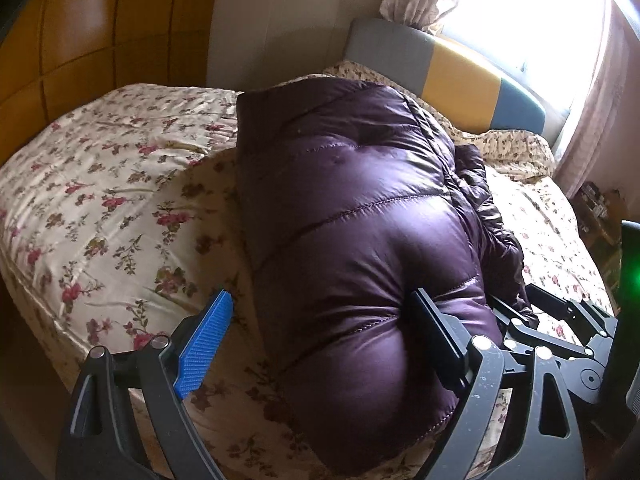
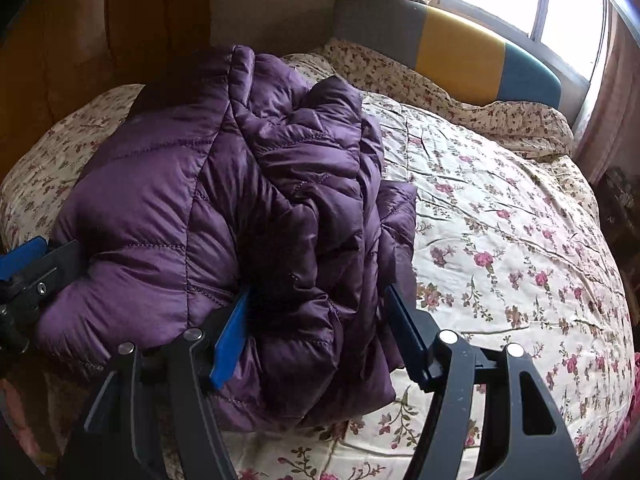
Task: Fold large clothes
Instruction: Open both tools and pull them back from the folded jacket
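Observation:
A purple puffer jacket (image 1: 352, 200) lies folded in a thick bundle on the floral bedspread (image 1: 100, 200). My left gripper (image 1: 320, 336) is open; its right finger presses the near end of the jacket, its blue left finger (image 1: 204, 348) hangs over the bedspread. In the right wrist view the jacket (image 2: 240, 220) shows its crumpled open side. My right gripper (image 2: 320, 336) is open, with its jaws either side of the jacket's near right edge. The left gripper (image 2: 28, 276) shows at the far left, against the jacket.
The bed has a grey, yellow and blue headboard (image 2: 460, 48) under a bright window (image 2: 560, 12) with curtains. A floral pillow (image 2: 500, 120) lies at the head. Brown padded wall panels (image 1: 80, 40) stand on the left. Cluttered items (image 1: 600, 208) sit beside the bed at right.

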Demonstrator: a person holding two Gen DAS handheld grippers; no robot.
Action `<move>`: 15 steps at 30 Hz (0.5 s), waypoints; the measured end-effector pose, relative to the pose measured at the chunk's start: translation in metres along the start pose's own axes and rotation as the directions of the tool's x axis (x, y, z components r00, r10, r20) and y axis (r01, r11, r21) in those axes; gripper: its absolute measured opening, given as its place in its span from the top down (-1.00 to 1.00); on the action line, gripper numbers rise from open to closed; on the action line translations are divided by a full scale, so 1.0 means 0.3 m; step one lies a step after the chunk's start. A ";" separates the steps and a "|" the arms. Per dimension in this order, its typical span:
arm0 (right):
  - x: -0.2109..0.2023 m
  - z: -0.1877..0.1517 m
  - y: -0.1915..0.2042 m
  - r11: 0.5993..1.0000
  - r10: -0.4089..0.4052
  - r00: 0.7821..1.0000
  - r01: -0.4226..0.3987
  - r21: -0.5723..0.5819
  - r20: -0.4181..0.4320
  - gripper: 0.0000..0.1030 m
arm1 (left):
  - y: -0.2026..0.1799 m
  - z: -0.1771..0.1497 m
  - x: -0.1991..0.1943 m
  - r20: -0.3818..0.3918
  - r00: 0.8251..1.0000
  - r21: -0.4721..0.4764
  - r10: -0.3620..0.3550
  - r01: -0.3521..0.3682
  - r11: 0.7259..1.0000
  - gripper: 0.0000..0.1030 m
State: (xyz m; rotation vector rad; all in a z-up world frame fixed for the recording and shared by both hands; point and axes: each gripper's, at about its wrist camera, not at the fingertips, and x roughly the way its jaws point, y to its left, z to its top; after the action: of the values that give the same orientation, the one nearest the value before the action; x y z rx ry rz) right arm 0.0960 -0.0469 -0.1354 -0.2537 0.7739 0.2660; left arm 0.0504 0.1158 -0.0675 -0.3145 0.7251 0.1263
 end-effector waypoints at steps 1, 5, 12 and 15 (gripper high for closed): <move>-0.015 0.003 0.002 1.000 -0.007 1.000 0.007 -0.002 0.006 -0.25 | -0.001 0.002 -0.009 0.005 1.000 0.000 0.002 -0.002 1.000 -0.74; -0.067 0.013 0.004 1.000 -0.014 0.999 0.014 0.000 0.037 -0.29 | 0.000 0.013 -0.061 0.045 0.999 -0.005 0.031 -0.031 1.000 -0.77; -0.153 0.013 0.016 1.000 -0.004 0.997 0.004 0.004 0.077 -0.45 | 0.023 0.011 -0.143 0.084 0.993 -0.049 0.088 -0.084 0.995 -0.93; -0.180 0.005 0.018 1.000 0.002 0.997 -0.003 0.008 0.083 -0.56 | 0.016 -0.004 -0.176 0.094 0.990 -0.055 0.107 -0.102 0.993 -0.93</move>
State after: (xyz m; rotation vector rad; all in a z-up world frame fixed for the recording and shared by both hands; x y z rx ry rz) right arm 0.0581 -0.0491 -0.0965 -0.2325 0.6934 0.2740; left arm 0.0093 0.1197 -0.0342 -0.3161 0.6426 0.2575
